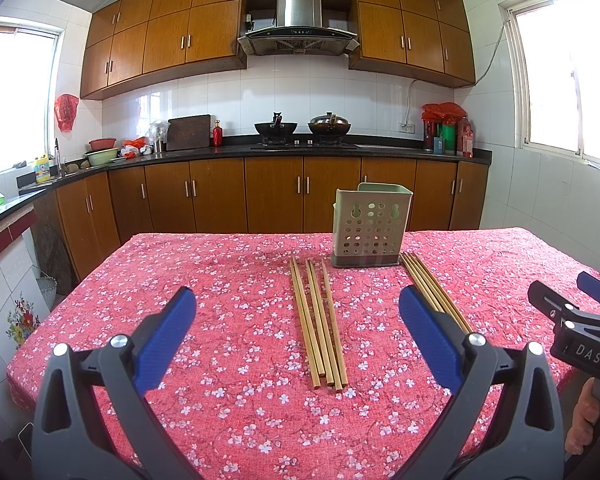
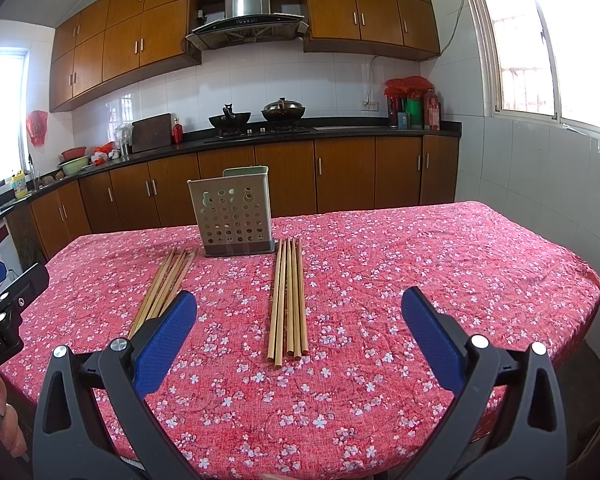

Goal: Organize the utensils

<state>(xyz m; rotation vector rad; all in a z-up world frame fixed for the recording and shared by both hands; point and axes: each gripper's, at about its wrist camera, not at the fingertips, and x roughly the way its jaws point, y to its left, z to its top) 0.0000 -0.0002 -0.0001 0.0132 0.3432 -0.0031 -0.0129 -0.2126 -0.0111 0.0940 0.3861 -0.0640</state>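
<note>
Kitchen table under me, I hold left gripper point(image 1: 298, 334) and right gripper point(image 2: 300, 334) spread wide and empty, a chopstick bundle point(image 1: 318, 326) ahead of each, other bundle point(image 2: 288, 300), holder point(image 1: 370, 226) beyond them, so nothing's started; next I must straddle and pinch one bundle.

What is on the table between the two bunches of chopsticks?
Only bare flowered tablecloth lies between the left bunch and the right bunch, seen in the right wrist view. The holder stands farther back.
</note>
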